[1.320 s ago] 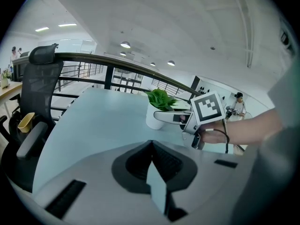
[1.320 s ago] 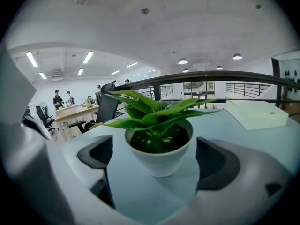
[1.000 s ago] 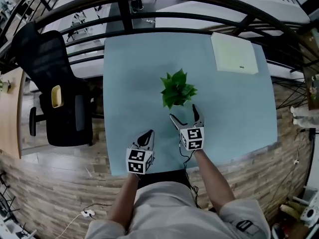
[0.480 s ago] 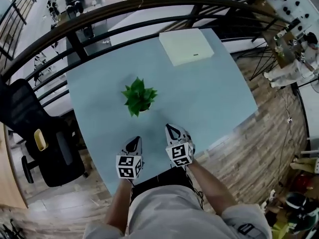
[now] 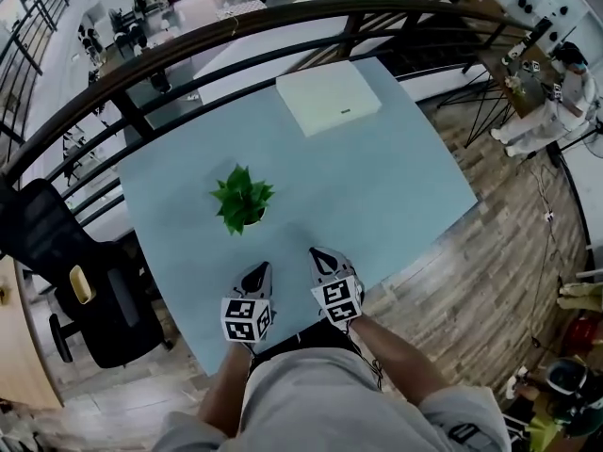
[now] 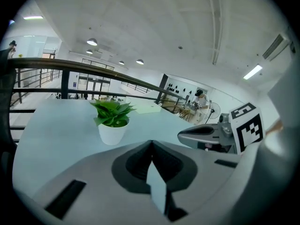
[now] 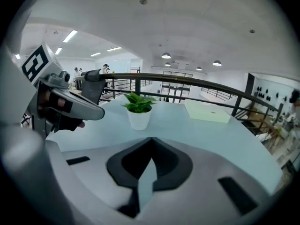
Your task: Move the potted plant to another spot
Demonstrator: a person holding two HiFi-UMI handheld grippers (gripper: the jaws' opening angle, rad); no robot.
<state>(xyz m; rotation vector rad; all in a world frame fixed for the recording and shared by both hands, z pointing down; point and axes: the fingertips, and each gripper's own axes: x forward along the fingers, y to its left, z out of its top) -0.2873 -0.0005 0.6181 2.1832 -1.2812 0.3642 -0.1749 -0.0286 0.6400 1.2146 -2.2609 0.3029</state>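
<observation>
- My right tongs (image 5: 317,252) have just been closing on nothing and are now together; my left tongs (image 5: 263,268) are together too.
- Both are now drawn back to the table's (image 5: 405,177) near edge.
- The potted plant (image 5: 241,201) stands free toward the left edge, so the move looks finished.

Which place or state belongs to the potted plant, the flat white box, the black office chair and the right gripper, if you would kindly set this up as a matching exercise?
Things:
1. potted plant
2. flat white box
3. black office chair
4. right gripper

Places or states:
a. on the floor beside the table
b. jaws shut, nothing between them
c. upright near the table's middle, touched by no gripper
d. lying by the table's far edge

Pairs: 1-c, 2-d, 3-a, 4-b
</observation>
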